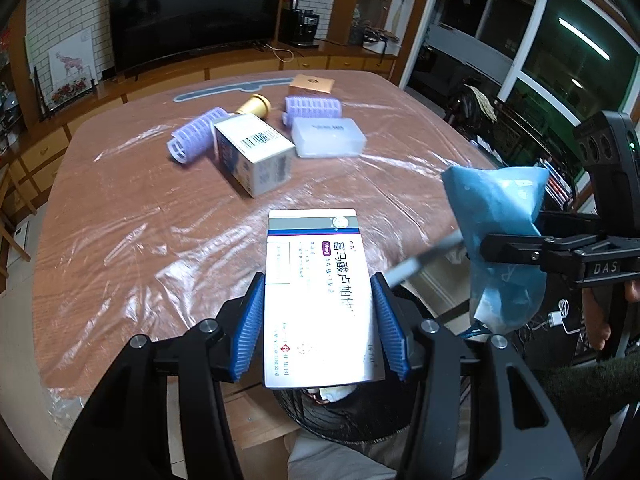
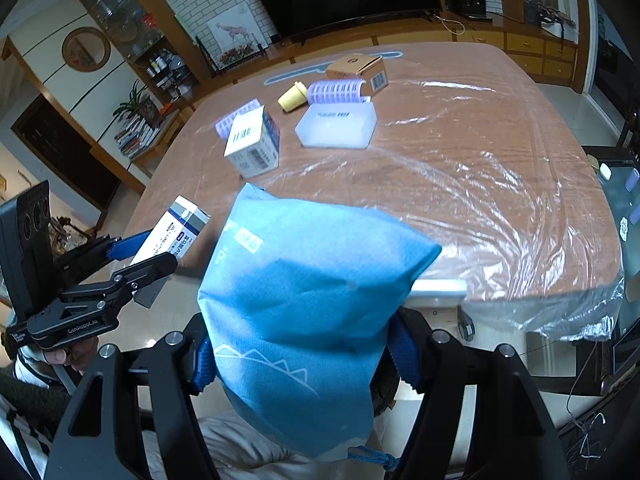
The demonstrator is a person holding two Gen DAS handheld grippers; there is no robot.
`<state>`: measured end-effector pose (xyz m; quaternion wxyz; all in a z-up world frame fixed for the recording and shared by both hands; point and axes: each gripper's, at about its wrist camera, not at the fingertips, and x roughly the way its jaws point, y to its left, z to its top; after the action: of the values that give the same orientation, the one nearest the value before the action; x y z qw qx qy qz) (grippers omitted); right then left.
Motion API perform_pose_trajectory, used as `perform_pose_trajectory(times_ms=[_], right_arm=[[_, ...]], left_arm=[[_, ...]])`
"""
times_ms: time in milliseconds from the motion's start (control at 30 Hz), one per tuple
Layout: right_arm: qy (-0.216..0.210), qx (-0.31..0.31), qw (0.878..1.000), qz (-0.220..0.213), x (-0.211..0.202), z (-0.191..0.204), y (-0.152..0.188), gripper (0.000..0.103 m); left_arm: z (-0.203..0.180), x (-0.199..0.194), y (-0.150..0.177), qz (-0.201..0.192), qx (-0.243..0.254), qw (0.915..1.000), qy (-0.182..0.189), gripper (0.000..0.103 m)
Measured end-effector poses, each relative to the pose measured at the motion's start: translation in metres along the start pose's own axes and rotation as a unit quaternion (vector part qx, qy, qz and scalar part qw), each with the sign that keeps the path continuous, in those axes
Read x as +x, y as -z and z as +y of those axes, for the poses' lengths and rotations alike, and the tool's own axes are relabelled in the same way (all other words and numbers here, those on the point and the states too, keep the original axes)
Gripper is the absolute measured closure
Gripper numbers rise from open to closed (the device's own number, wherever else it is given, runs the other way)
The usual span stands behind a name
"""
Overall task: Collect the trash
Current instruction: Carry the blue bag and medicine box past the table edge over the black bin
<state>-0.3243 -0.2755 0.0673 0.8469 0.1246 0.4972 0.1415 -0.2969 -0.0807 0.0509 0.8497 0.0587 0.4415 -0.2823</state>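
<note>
My left gripper (image 1: pixel 318 280) is shut on a white medicine box (image 1: pixel 316 300) with a purple stripe; its blue pads (image 1: pixel 250 320) press on both long sides. Just under the box, off the table's near edge, is a dark round bin (image 1: pixel 352 420) with crumpled scraps inside. My right gripper (image 2: pixel 304 356) is shut on a blue drawstring pouch (image 2: pixel 304 280), which hides most of its pads. In the left wrist view the right gripper (image 1: pixel 500 248) holds the pouch (image 1: pixel 500 208) at the right. In the right wrist view the left gripper (image 2: pixel 160 248) holds the box (image 2: pixel 176 228) at the left.
On the film-covered brown table (image 1: pixel 140 220) lie a white barcode carton (image 1: pixel 252 152), two purple hair rollers (image 1: pixel 192 136), a yellow cap (image 1: pixel 256 106), a translucent plastic case (image 1: pixel 328 136) and a tan box (image 1: pixel 312 84). A television and wooden cabinets stand behind the table.
</note>
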Motion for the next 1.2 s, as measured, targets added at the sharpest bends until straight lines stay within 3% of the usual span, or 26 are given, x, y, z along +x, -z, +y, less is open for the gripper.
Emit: perform_pose_trajectory(times_ms=[633,1200], right_arm=[[-0.007,-0.023,0.998,0.056,0.015,0.006,0.039,0.035],[0.001,-0.028,0.995,0.098,0.044,0.002,0.061,0.035]], left_arm=[[-0.034,-0.001,0.041,0.049,0.05,0.9969,0.034,0.05],[-0.037,0.033,0.06,0.086,0.051,0.9947,0.022,0.05]])
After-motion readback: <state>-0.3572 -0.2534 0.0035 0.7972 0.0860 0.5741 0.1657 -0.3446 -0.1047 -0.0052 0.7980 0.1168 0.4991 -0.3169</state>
